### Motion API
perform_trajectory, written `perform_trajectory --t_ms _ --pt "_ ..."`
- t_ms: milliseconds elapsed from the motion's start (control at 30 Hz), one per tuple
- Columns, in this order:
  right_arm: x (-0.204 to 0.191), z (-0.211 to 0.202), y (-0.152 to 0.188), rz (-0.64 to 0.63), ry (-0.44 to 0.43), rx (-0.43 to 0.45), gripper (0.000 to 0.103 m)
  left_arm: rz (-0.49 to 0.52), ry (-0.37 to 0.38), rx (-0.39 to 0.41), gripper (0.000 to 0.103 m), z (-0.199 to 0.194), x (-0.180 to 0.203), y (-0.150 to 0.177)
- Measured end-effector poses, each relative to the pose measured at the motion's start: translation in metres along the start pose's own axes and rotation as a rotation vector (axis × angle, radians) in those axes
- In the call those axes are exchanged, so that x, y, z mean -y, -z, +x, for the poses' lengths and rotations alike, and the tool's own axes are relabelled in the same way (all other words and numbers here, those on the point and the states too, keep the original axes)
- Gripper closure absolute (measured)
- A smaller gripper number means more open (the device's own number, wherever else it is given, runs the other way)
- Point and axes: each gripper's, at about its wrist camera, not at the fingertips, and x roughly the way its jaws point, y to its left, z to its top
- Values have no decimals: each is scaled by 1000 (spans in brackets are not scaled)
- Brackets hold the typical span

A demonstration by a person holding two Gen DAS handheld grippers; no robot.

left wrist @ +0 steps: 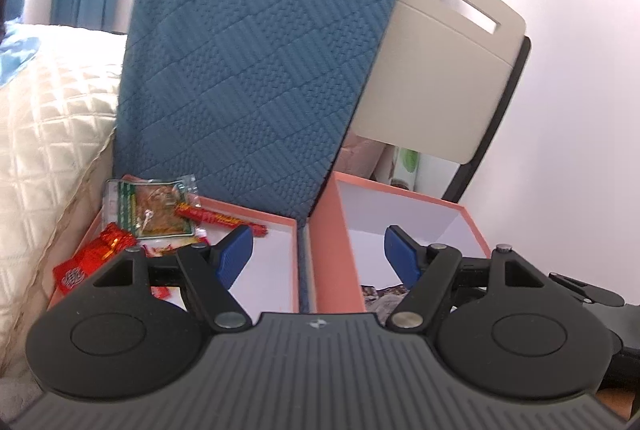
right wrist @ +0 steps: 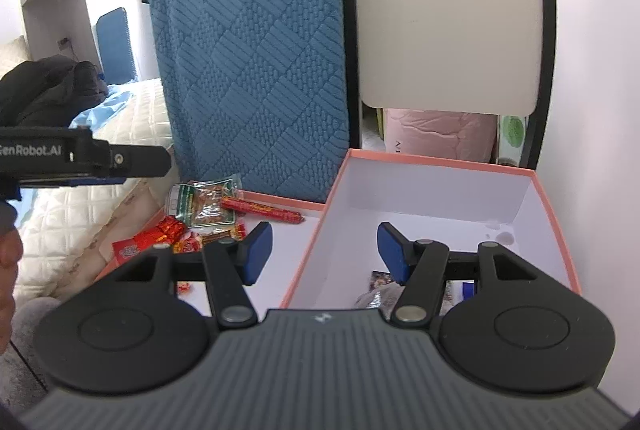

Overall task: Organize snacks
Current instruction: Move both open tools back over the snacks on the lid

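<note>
Snacks [right wrist: 208,218] lie heaped at the left of a shallow orange tray [right wrist: 280,207], lower left of the right wrist frame, a long red stick [right wrist: 260,211] among them. A deeper orange box [right wrist: 556,226] sits just beside it at right, a few packets [right wrist: 380,290] inside. A blue cushion [right wrist: 256,70] and a beige chair back [right wrist: 452,30] stand behind. Both the left gripper [left wrist: 318,258] and right gripper [right wrist: 324,250] hang open and empty above the boxes

Blue cushion [right wrist: 256,70]: quilted, woven cloth. Box [right wrist: 440,186]: matt card, white inside. Snack wrappers [right wrist: 204,208]: glossy plastic film. Chair back [right wrist: 448,30]: smooth beige plastic.
</note>
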Motion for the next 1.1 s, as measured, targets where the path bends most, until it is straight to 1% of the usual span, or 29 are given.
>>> perform_trajectory --t_ms 133,267,367,533,633,867,967,1100 --pt "-14 2 5 -17 -10 2 42 -29 -8 -1 26 -5 -16 7" --pt "-27 5 11 -37 -25 -9 42 -53 -32 -7 26 -10 -33 12" --pt "-37 8 17 -53 -38 -22 42 -75 -43 -20 26 -12 -45 16" --pt "-53 14 31 -62 -60 -49 42 -84 -72 -43 26 -14 -61 24" --pt "-62 16 41 -61 -67 -65 42 -102 -99 -57 26 -15 -72 31" --pt "-83 25 60 -88 -79 -101 43 -190 -148 -114 26 -6 -104 46" --pt "-91 31 65 -96 -82 -117 43 -226 -145 -129 26 1 -115 50" --pt "-100 41 67 -107 -90 -125 43 -236 -163 -152 26 15 -126 53"
